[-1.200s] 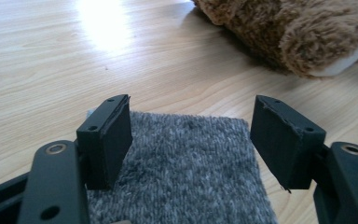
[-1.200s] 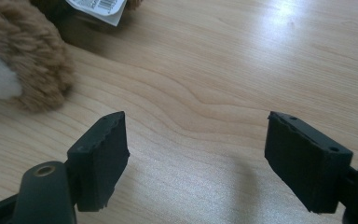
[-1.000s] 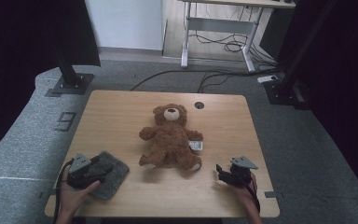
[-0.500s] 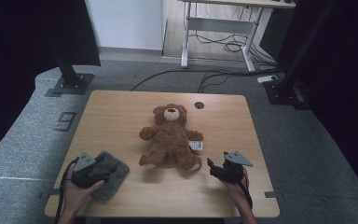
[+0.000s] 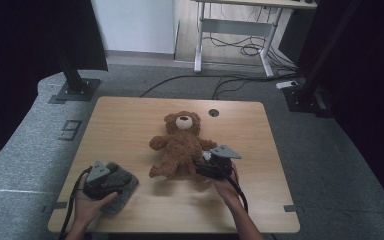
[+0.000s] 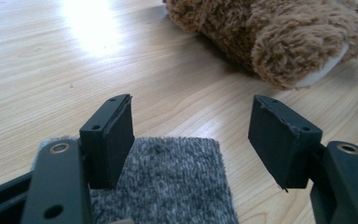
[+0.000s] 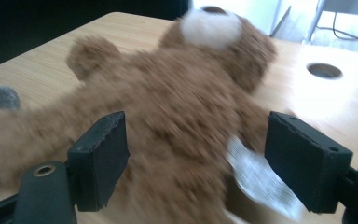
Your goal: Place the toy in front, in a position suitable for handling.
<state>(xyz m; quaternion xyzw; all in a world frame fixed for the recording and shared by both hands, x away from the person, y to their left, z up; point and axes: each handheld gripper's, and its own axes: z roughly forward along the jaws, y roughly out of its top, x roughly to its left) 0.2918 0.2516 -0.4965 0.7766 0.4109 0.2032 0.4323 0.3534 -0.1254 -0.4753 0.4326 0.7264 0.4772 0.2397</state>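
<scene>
Across the tabletop's (image 5: 130, 120) middle the teddy bear (image 5: 180, 147) lies on its back, head toward the far edge, probably so its body is open to a grab. Near the front-left corner the grey cloth (image 5: 122, 187) lies flat under the left gripper (image 5: 111, 176), jaws apart, nothing between them. At the bear's lower side the right gripper (image 5: 200, 167) has just been opening, jaws astride the fur without pinching; a white tag (image 7: 258, 179) lies in between.

Teddy bear (image 5: 180, 146) right of cloth (image 5: 122, 187)
</scene>
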